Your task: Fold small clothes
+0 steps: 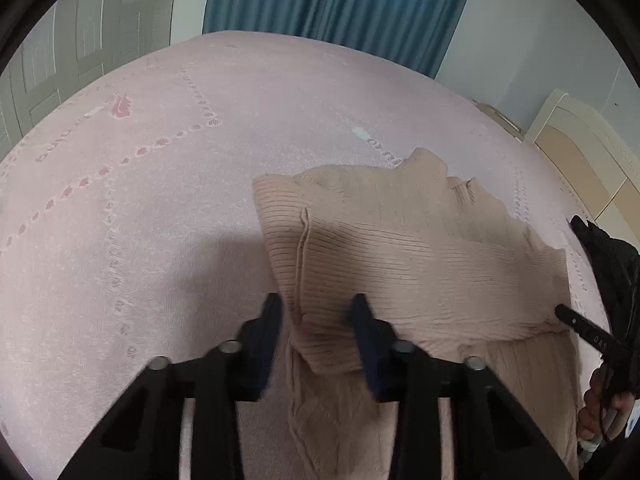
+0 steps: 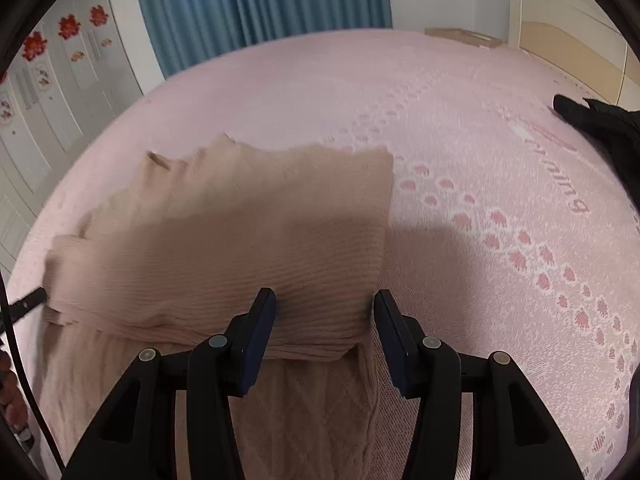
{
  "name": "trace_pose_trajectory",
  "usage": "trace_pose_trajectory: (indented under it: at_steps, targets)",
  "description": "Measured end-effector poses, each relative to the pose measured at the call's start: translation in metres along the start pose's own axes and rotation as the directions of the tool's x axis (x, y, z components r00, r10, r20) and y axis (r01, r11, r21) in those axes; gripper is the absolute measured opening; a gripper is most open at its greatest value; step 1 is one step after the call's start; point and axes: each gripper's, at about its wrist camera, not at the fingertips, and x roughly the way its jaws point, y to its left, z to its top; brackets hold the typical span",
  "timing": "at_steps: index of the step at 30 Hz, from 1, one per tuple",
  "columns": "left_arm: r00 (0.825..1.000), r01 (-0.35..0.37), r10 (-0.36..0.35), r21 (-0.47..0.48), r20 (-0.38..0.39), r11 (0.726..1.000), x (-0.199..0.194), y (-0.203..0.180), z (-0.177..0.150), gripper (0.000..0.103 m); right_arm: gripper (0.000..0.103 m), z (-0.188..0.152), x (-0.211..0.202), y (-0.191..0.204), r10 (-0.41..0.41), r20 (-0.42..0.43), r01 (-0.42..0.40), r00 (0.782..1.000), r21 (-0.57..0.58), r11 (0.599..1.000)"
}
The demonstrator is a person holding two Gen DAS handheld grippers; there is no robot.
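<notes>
A beige knit sweater (image 1: pixel 400 240) lies on the pink bed, its ribbed layer folded over a cable-knit layer (image 2: pixel 304 408). In the left wrist view my left gripper (image 1: pixel 319 308) has the folded layer's left corner between its fingers, and the cloth fills the gap from pad to pad. In the right wrist view my right gripper (image 2: pixel 325 300) straddles the fold's right corner (image 2: pixel 344 350) with its jaws apart; the cloth lies flat between them. One finger (image 1: pixel 576 326) of the right gripper shows at the fold's far edge in the left wrist view. The left gripper's fingertip (image 2: pixel 30 300) shows at the right view's left edge.
The pink bedcover (image 1: pixel 160 200) with a paw-print pattern spreads wide to the left and behind. A black garment (image 2: pixel 600 120) lies at the bed's right side, near a cream headboard (image 2: pixel 568 28). Blue curtains (image 1: pixel 340 0) and white wardrobe doors (image 2: pixel 52 92) stand beyond the bed.
</notes>
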Motion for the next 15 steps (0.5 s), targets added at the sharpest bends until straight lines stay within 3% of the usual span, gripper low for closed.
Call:
trace_pose_trajectory:
  at_steps: [5, 9, 13, 15]
  targets:
    - [0.997, 0.009, -0.007, -0.030, 0.072, 1.000, -0.011, 0.003, -0.006, 0.006, 0.050, -0.001, -0.003, -0.005, 0.011, 0.003, -0.011, 1.000, 0.019, 1.000]
    - [0.998, 0.008, -0.006, -0.027, 0.069, 1.000, -0.017, 0.006, -0.014, 0.006, 0.051, 0.001, -0.009, -0.003, -0.013, 0.033, 0.013, 0.999, -0.011, 1.000]
    - [0.999, -0.004, 0.005, -0.031, 0.044, 1.000, -0.005, 0.005, -0.008, 0.010, 0.053, -0.001, 0.005, -0.006, -0.010, -0.002, 0.010, 1.000, -0.002, 1.000]
    - [0.999, -0.027, 0.028, -0.026, 0.033, 0.999, -0.001, 0.002, -0.005, 0.022, 0.055, 0.000, 0.005, -0.010, 0.005, -0.008, -0.005, 1.000, 0.014, 1.000]
